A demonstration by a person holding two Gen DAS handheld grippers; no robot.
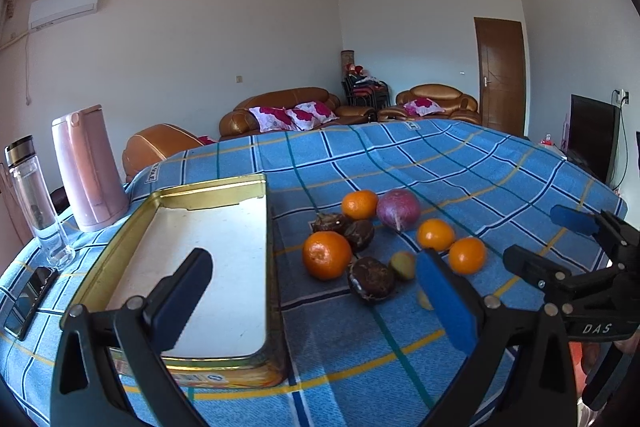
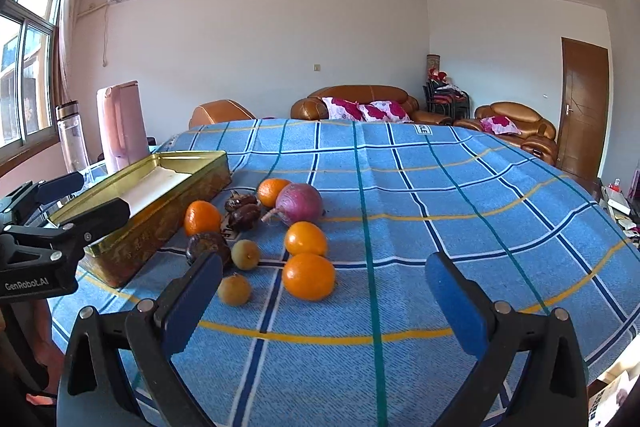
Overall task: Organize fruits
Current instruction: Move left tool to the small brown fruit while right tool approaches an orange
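Observation:
A pile of fruit lies on the blue checked tablecloth: several oranges [image 1: 326, 254] [image 2: 309, 275], dark brown passion fruits [image 1: 371, 279] [image 2: 208, 247], two small yellow-green fruits [image 2: 235, 289] and a purple round one with a stem [image 1: 399, 209] [image 2: 299, 203]. A gold tin tray [image 1: 168, 201] [image 2: 144, 239], empty with a white bottom, sits left of the pile. My left gripper [image 1: 316, 301] is open and empty, low over the tray's right edge and the near fruit. My right gripper [image 2: 324, 301] is open and empty, just before the nearest orange; it also shows in the left wrist view [image 1: 552, 239].
A pink kettle [image 1: 89, 167] [image 2: 122, 121], a clear bottle [image 1: 34, 199] [image 2: 72, 137] and a phone [image 1: 30, 297] stand left of the tray near the table edge. Brown sofas stand behind the table. The cloth [image 2: 460, 195] stretches right and back.

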